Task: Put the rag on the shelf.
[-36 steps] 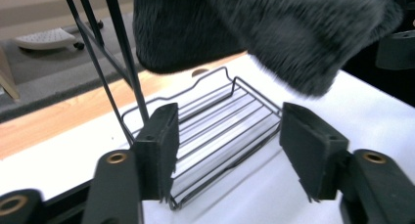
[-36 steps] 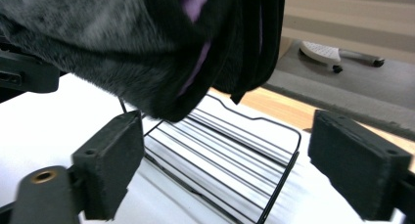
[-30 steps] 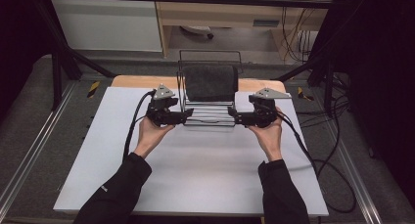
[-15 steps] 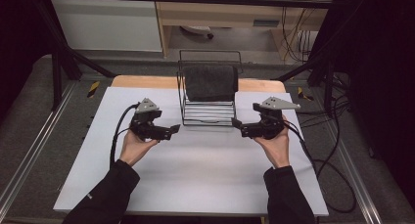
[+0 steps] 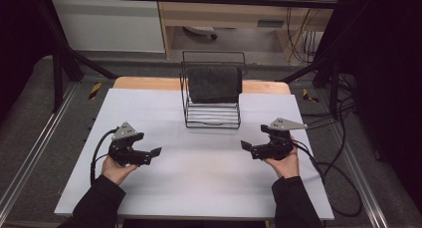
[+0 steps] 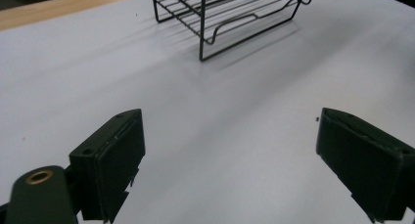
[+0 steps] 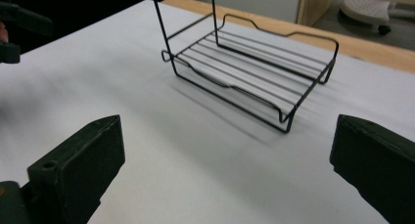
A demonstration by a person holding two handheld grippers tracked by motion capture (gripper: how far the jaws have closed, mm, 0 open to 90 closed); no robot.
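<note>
A black wire rack (image 5: 213, 116) stands at the middle back of the white table (image 5: 199, 188), with a dark cloth (image 5: 214, 83) draped over its top. My left gripper (image 5: 155, 153) hovers low over the table, left of and nearer than the rack (image 6: 230, 13). Its jaws have just been opening and stand wide in the left gripper view (image 6: 230, 170), with nothing between them. My right gripper (image 5: 245, 147) mirrors it on the right. Its jaws have also just been opening and are wide apart (image 7: 230, 170) and empty, pointing at the rack (image 7: 254, 72).
A wooden strip (image 5: 144, 83) borders the table's far edge. Cables (image 5: 338, 178) trail off the right side to the floor. The left gripper (image 7: 19, 23) appears at the top left of the right gripper view. Bare white tabletop lies between the two hands.
Both hands have pulled back from the rack's sides toward the near edge, spreading apart and sinking closer to the table. The rack and cloth stay in place.
</note>
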